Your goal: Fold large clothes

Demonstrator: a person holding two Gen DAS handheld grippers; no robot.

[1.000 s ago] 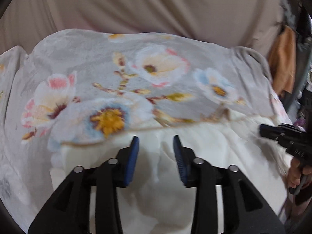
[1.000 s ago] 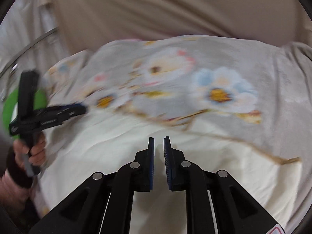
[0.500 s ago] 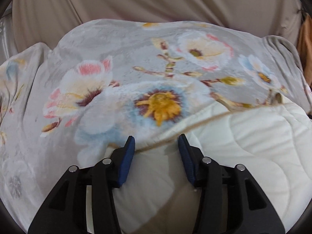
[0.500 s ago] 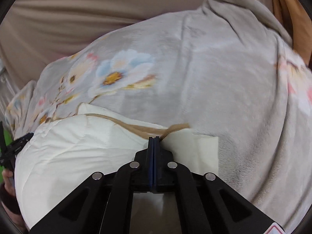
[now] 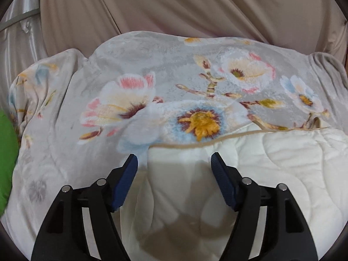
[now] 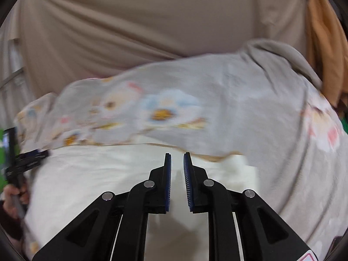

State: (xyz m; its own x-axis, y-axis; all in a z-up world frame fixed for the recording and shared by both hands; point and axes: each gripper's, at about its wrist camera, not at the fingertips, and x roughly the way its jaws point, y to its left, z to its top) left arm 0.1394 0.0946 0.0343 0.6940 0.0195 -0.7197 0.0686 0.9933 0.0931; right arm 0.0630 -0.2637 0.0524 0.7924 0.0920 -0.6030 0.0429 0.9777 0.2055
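A large grey blanket with a flower print lies spread out, with its cream quilted underside folded over the near part; a tan hem marks the fold's edge. My left gripper is open and empty, just above the cream layer near its left corner. In the right wrist view the blanket is blurred. My right gripper is slightly open and empty above the cream layer, short of the hem. The left gripper and its hand show at the left edge there.
A beige sheet covers the surface behind the blanket. An orange cloth hangs at the far right. Something green lies at the left edge. A pale curtain and a rail stand at the far left.
My right gripper, shut on the cream corner at the hem half a second ago, has let go and swung left. My left gripper has opened wider.
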